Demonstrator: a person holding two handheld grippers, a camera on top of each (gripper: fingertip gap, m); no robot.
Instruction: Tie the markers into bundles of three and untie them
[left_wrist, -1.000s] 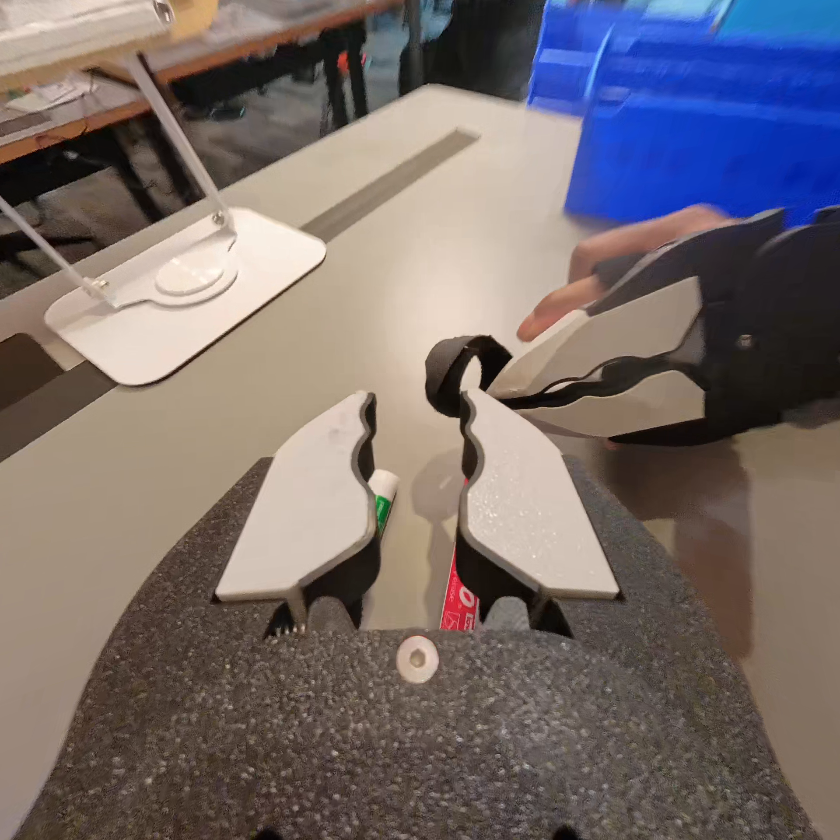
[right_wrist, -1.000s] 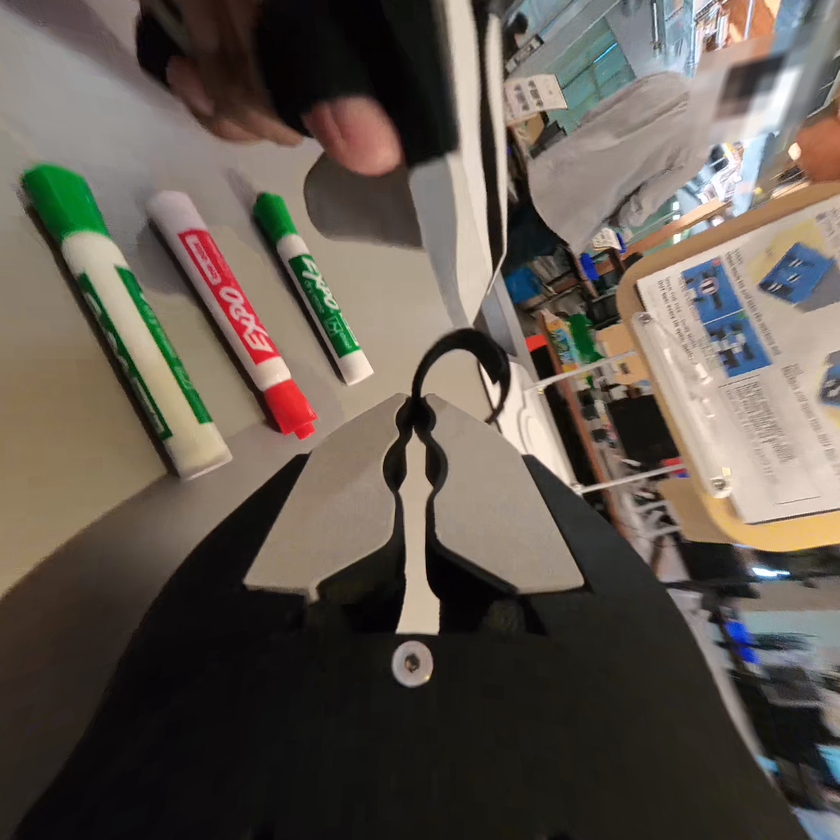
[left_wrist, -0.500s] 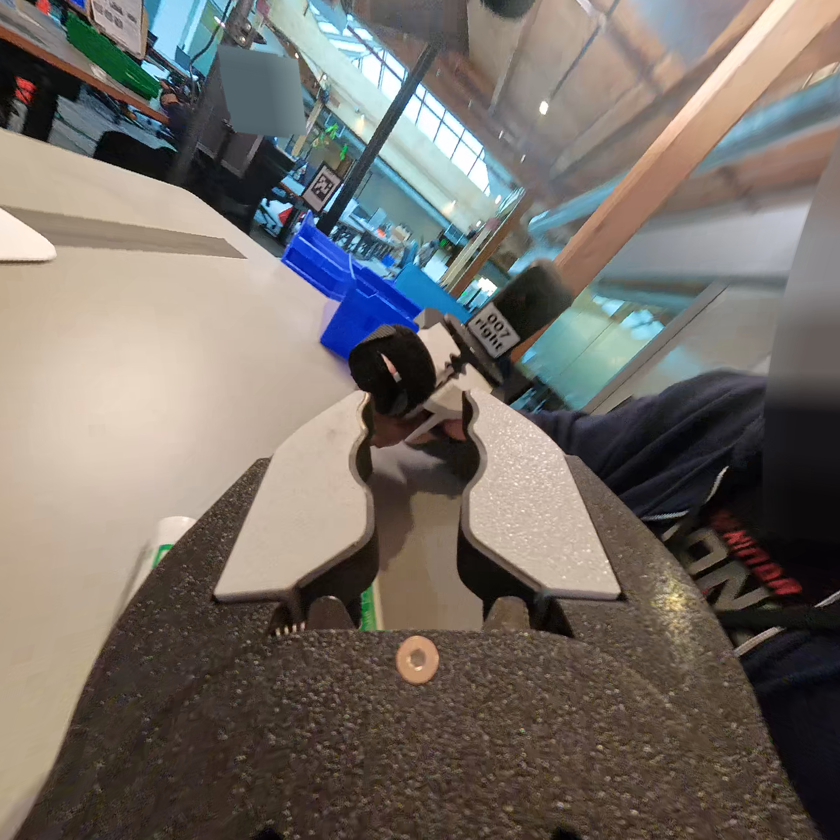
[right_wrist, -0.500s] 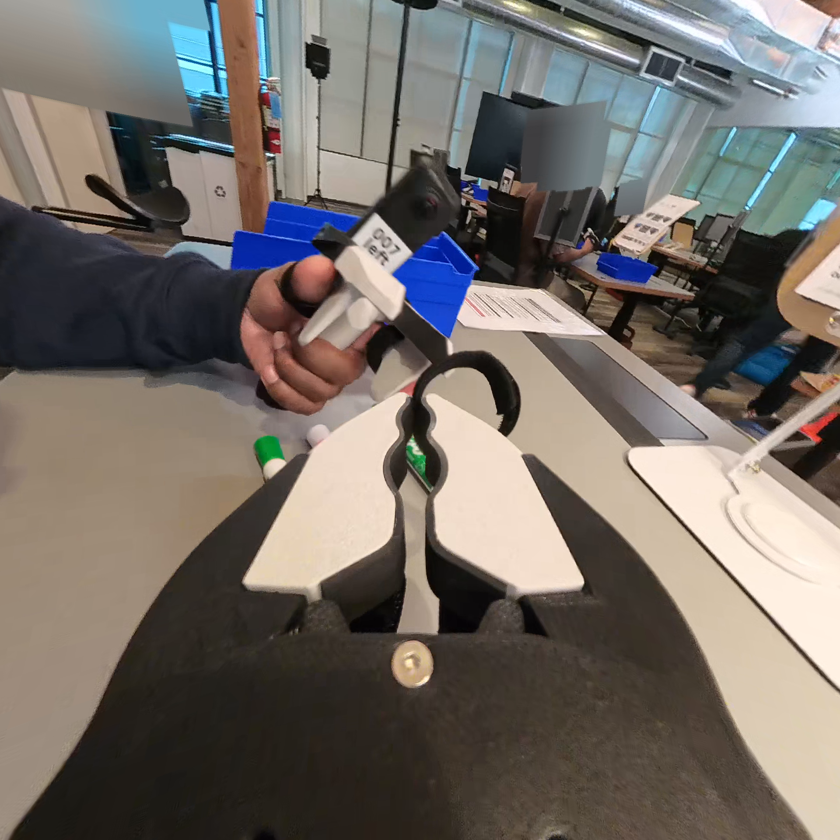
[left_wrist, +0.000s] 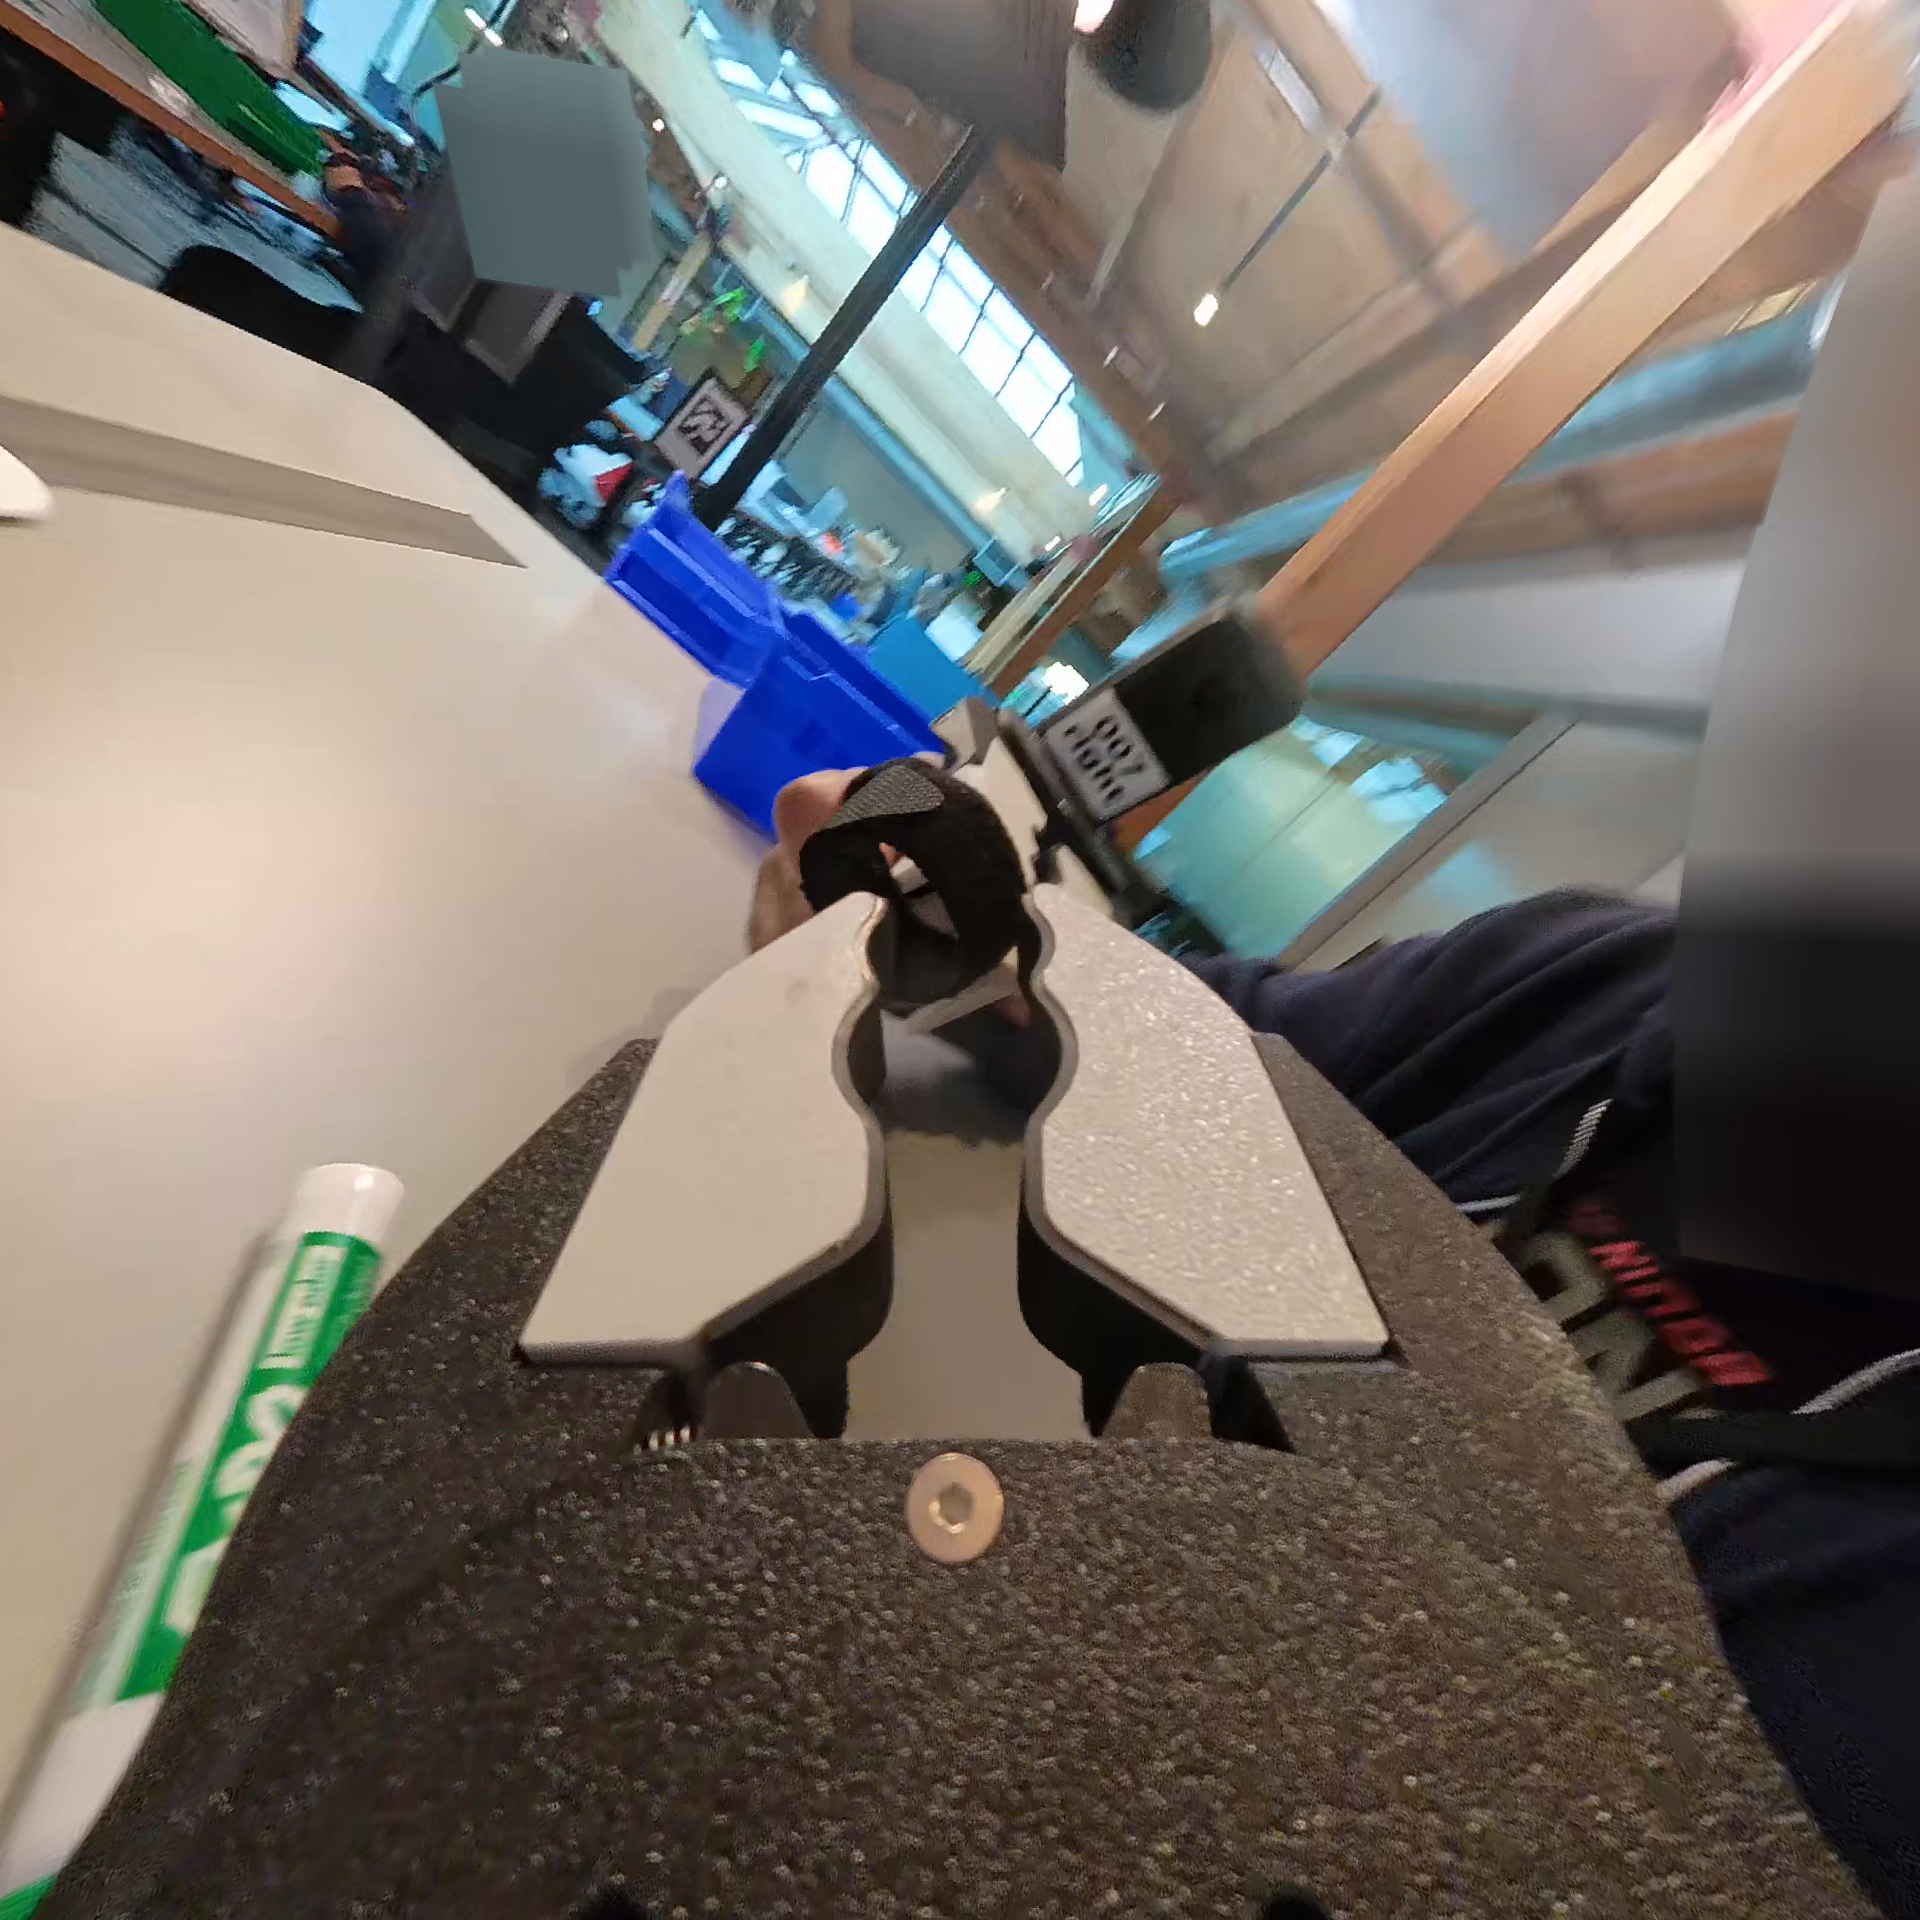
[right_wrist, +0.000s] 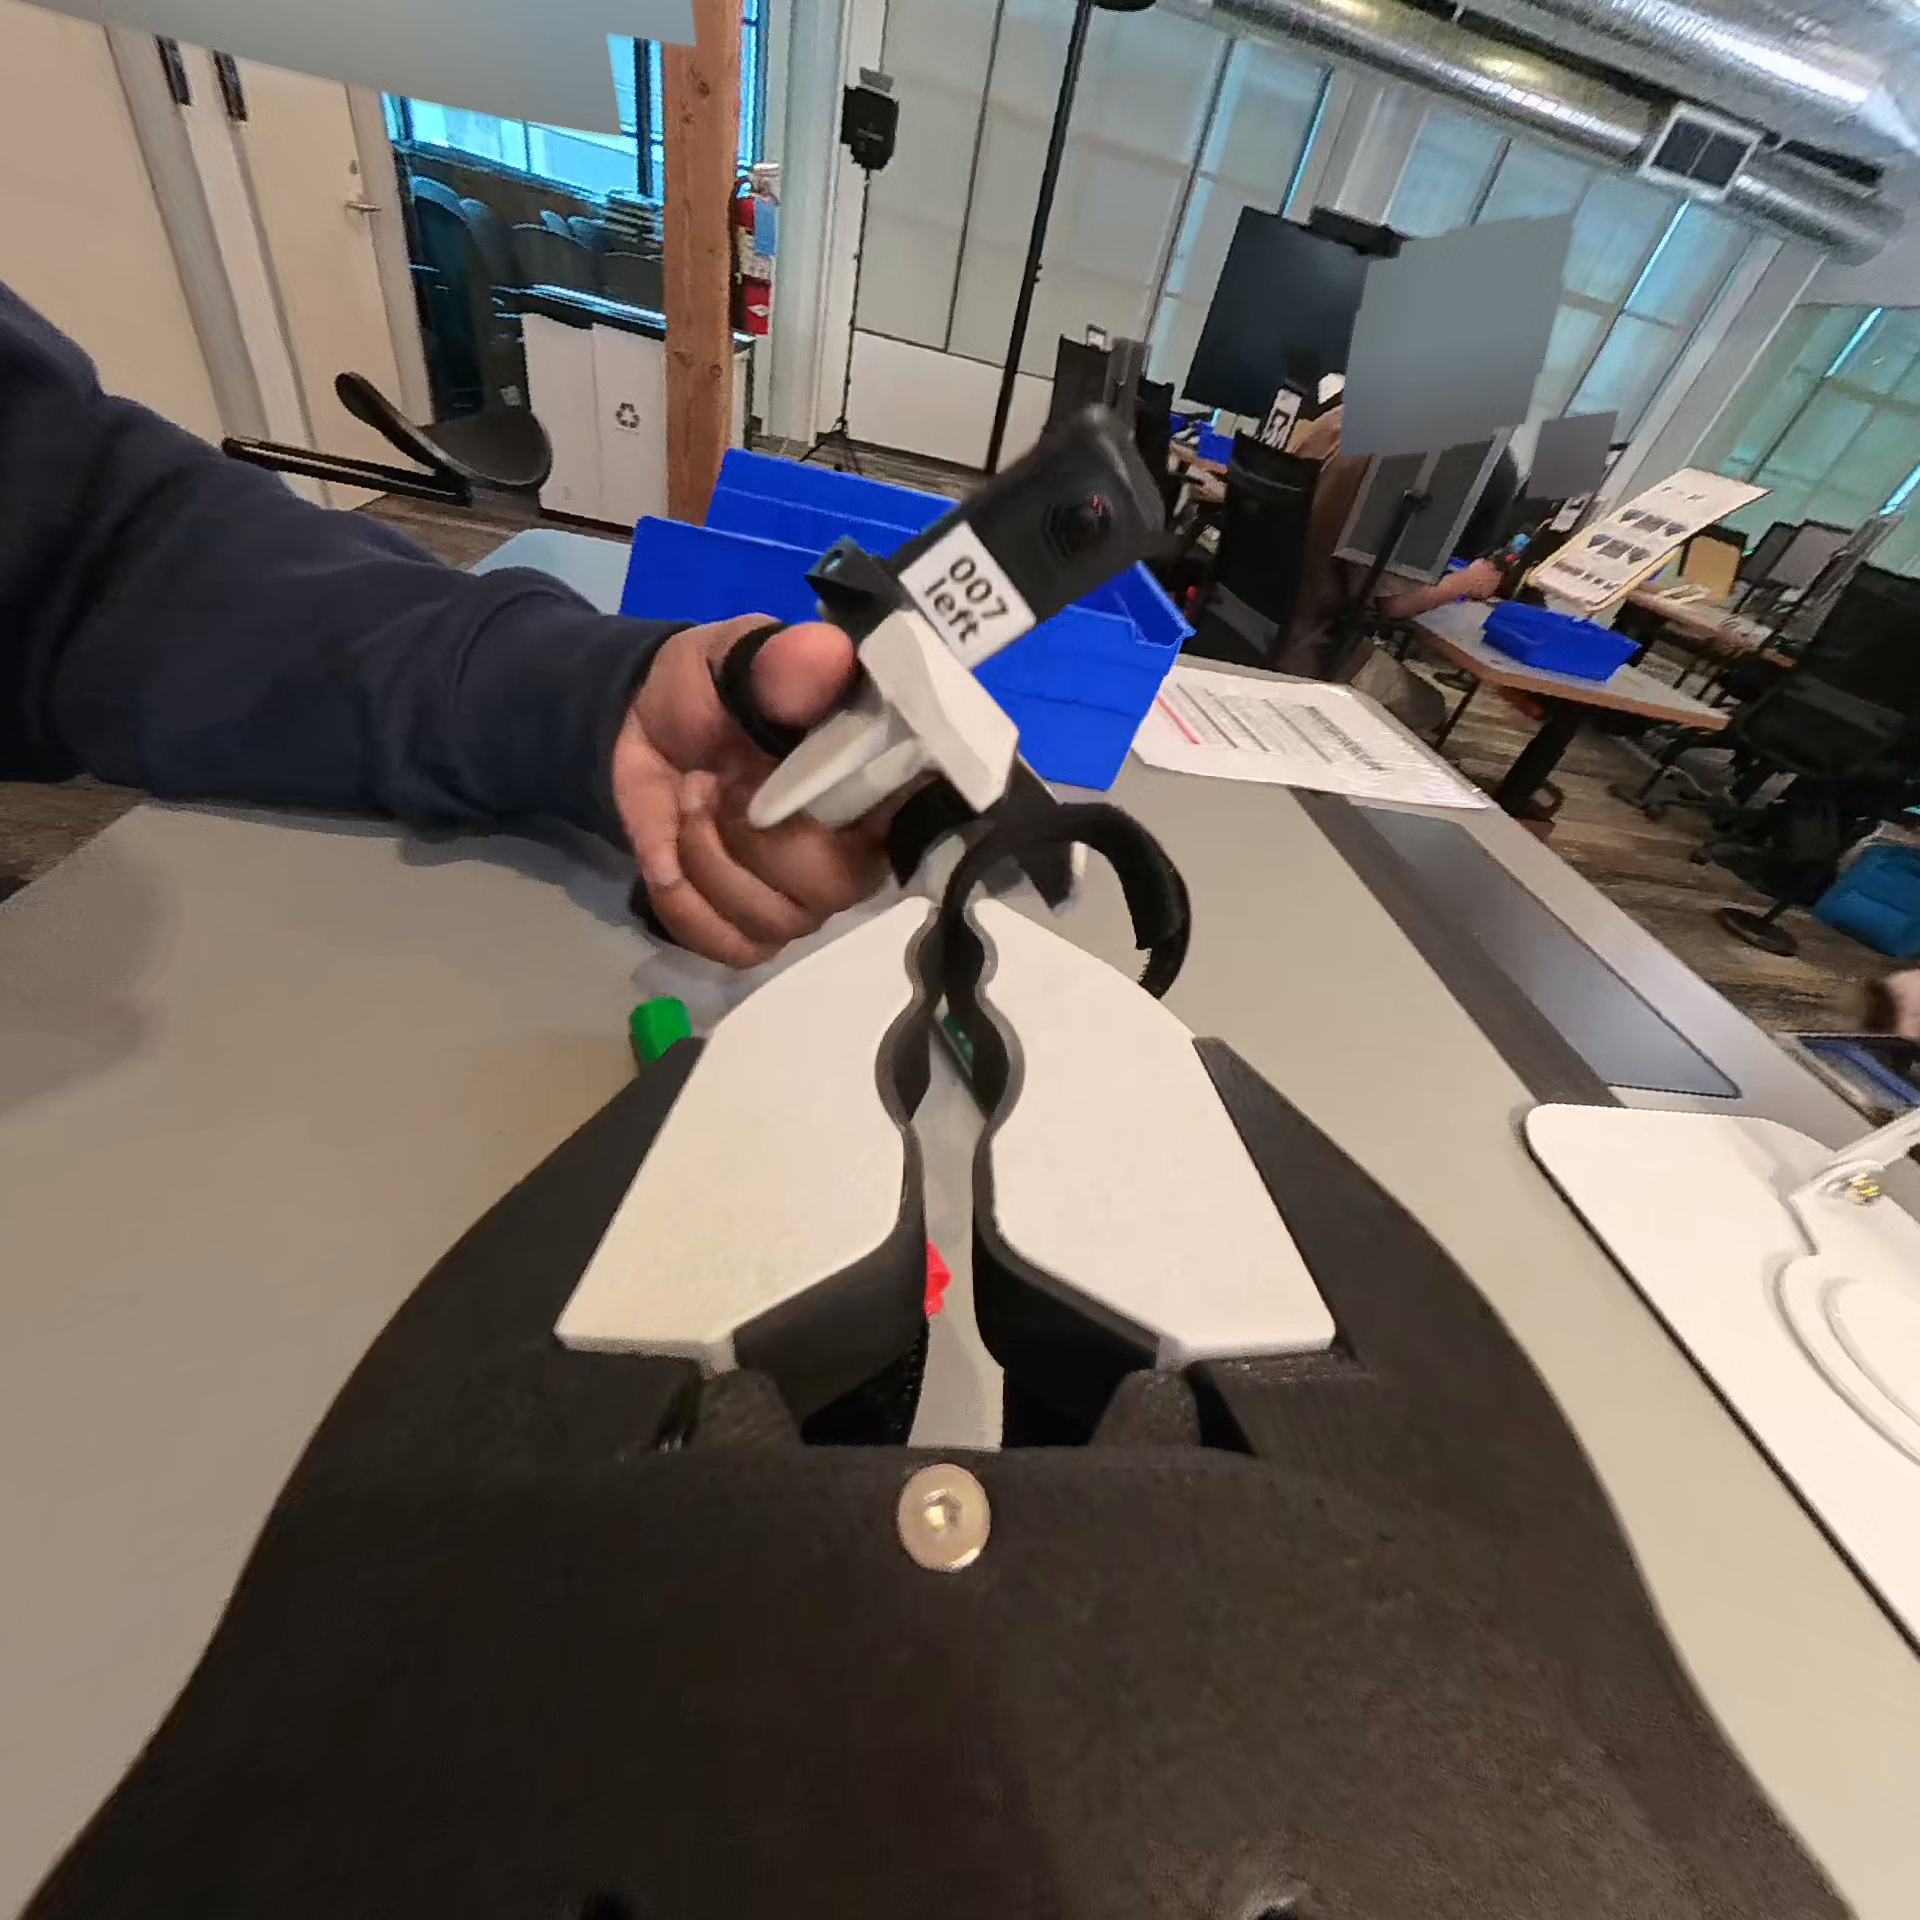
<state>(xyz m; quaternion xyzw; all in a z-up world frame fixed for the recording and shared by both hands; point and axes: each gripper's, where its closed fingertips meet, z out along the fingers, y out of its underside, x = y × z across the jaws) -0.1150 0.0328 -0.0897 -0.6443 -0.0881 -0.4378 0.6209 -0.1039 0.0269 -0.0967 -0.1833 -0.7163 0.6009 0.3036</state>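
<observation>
Two pairs of tongs meet over the grey bench (right_wrist: 312, 1039), facing each other. The right tongs (right_wrist: 951, 925) are pressed together at their tips, pinching one end of a black strap (right_wrist: 1138, 862) that arcs up and over to the right in a loose loop. The left tongs (left_wrist: 951, 920) are spread, with a clear gap between the two pale plates; the same black strap (left_wrist: 925, 842) curls as a ring right at their tips, and whether it touches either plate cannot be told. In the right wrist view the left tongs show farther off, tilted, held by a hand (right_wrist: 727, 800) coming out of a dark blue sleeve (right_wrist: 260, 623).

Markers lie loose on the bench under and beside the tools. A green-and-white marker (left_wrist: 208, 1455) lies along the left edge of the left tool's dark body. From the right wrist view a green cap (right_wrist: 658, 1027) shows just left of the right tongs, a bit of green label is seen through the gap between the plates, and a red tip (right_wrist: 935, 1270) shows lower in that gap.

Blue bins (right_wrist: 1070, 675) stand at the far side of the bench, with a printed sheet (right_wrist: 1299, 727) just beside them. A white flat base plate (right_wrist: 1714, 1299) rests on the bench at the right.
</observation>
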